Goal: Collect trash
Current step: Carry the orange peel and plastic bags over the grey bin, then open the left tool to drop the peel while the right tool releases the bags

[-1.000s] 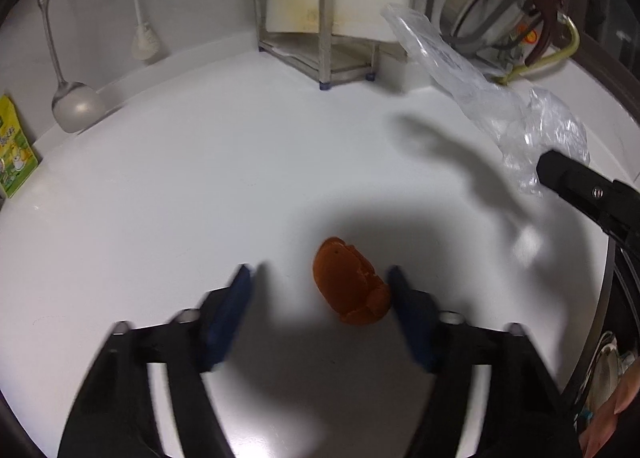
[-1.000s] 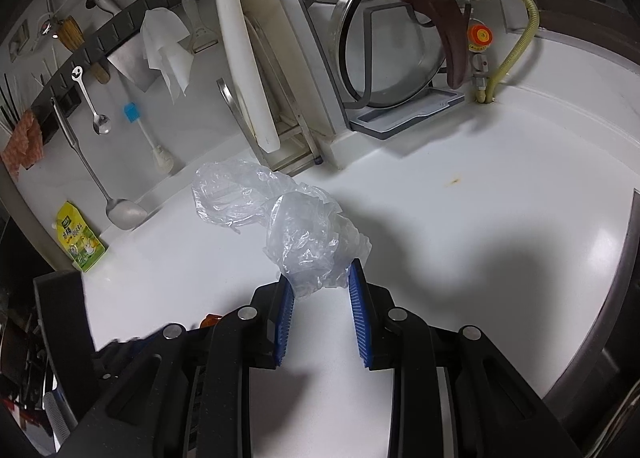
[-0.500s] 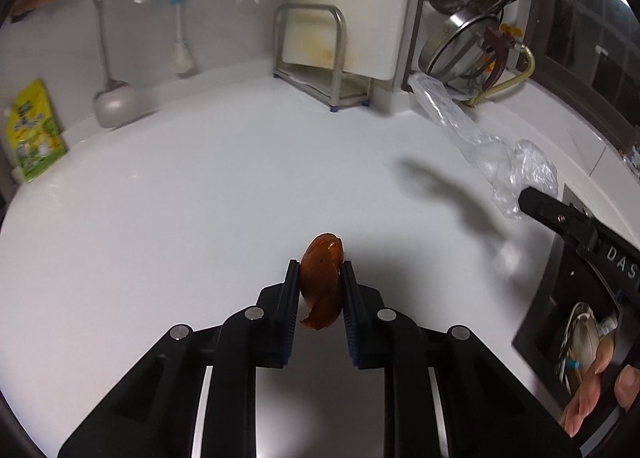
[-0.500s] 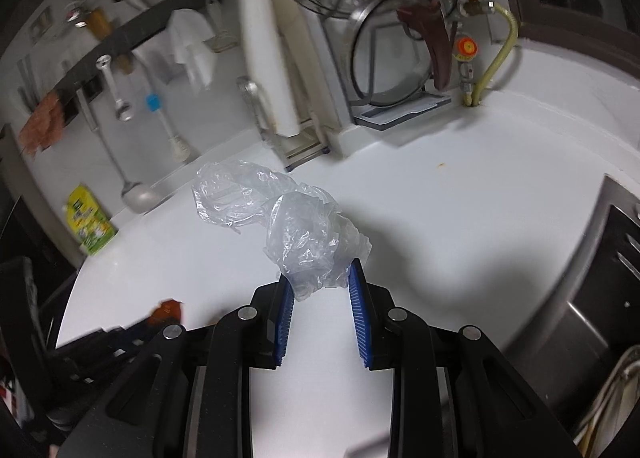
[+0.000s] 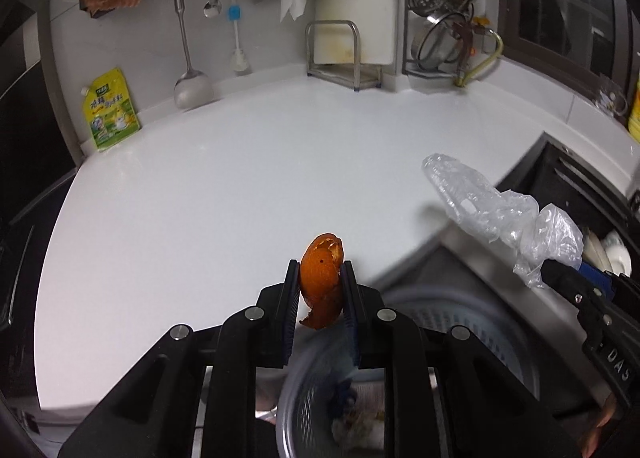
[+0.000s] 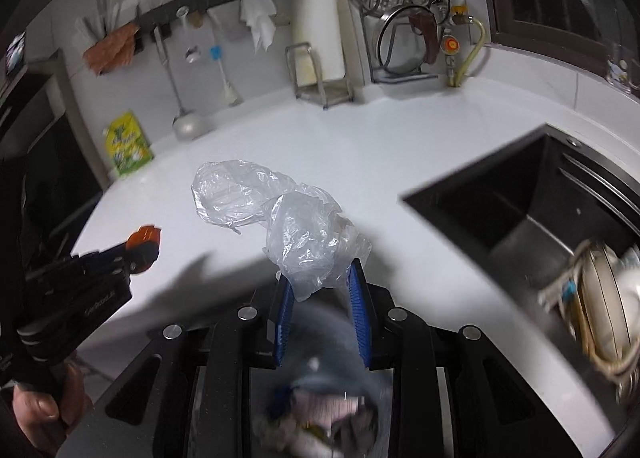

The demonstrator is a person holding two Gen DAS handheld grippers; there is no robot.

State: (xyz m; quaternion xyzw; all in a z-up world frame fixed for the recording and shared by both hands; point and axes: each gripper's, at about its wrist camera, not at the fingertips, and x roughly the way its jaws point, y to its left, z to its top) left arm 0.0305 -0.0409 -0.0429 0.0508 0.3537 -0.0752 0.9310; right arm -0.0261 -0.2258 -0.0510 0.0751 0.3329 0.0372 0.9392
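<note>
**Both grippers carried trash above the bin**

The left gripper had its jaws closed narrow on a curled orange piece of fruit peel, which stood upright between the pads. The right gripper held a crumpled clear plastic bag by its lower end, jaws pressed on the film, and the rest of the bag stood up in front of them. Both pieces were kept in the air beyond the edge of the white surface, probably so that they could fall straight down. Below the jaws there was a round grey bin with a perforated wall, blurred, and it contained some pale scraps and something blue. To the right, the dark sink contained dishes at its near end. It seemed the release was the next step
</note>
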